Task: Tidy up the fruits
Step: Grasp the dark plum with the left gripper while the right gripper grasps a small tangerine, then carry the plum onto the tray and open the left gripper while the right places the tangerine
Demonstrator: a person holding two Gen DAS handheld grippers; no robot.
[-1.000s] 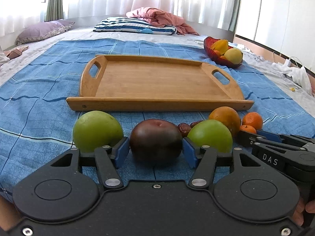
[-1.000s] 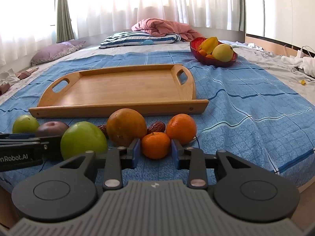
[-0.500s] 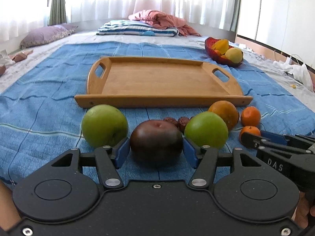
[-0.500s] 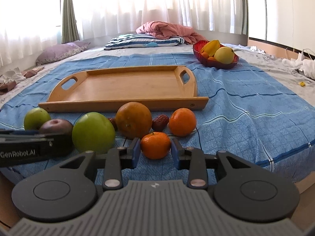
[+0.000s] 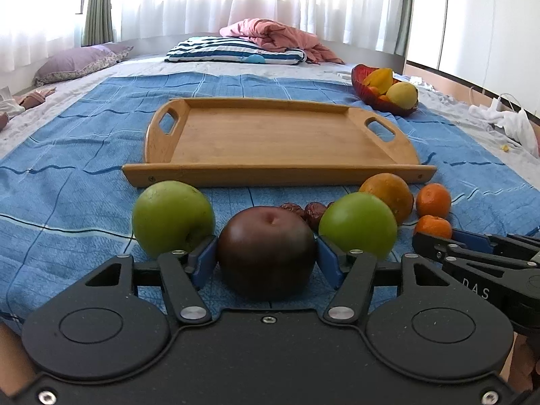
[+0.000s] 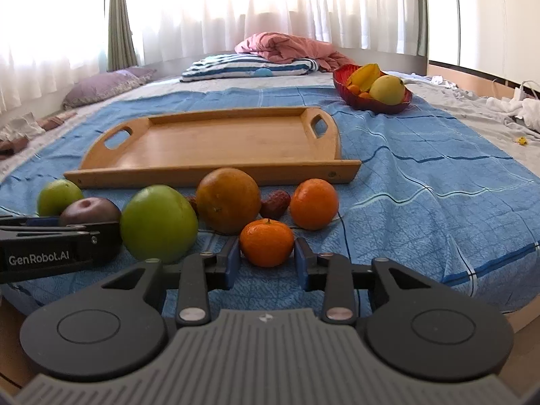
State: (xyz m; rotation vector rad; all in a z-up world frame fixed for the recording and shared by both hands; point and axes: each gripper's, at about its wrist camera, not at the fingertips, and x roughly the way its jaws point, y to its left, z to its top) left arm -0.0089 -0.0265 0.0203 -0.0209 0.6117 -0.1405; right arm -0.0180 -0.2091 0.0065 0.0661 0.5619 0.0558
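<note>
A row of fruit lies on the blue bedspread in front of the empty wooden tray (image 5: 276, 175). My left gripper (image 5: 266, 260) has its blue pads against both sides of the dark plum (image 5: 266, 249), which rests on the bed. Two green apples (image 5: 172, 219) (image 5: 357, 224) flank the plum. My right gripper (image 6: 266, 258) is closing, and the near mandarin (image 6: 266, 241) sits between its pads, touching them. Behind that lie a large orange (image 6: 227, 199), a second mandarin (image 6: 314, 202) and brown dates (image 6: 275, 202).
A red bowl (image 6: 351, 96) holding yellow and orange fruit stands at the back right. Pillows (image 5: 233, 50) and a pink blanket (image 5: 280, 35) lie at the head of the bed. The bed's front edge runs just below both grippers. White clothes (image 5: 506, 121) are heaped at far right.
Both views have shifted slightly. Each gripper stays around the same fruit, and no fruit has left the bedspread.
</note>
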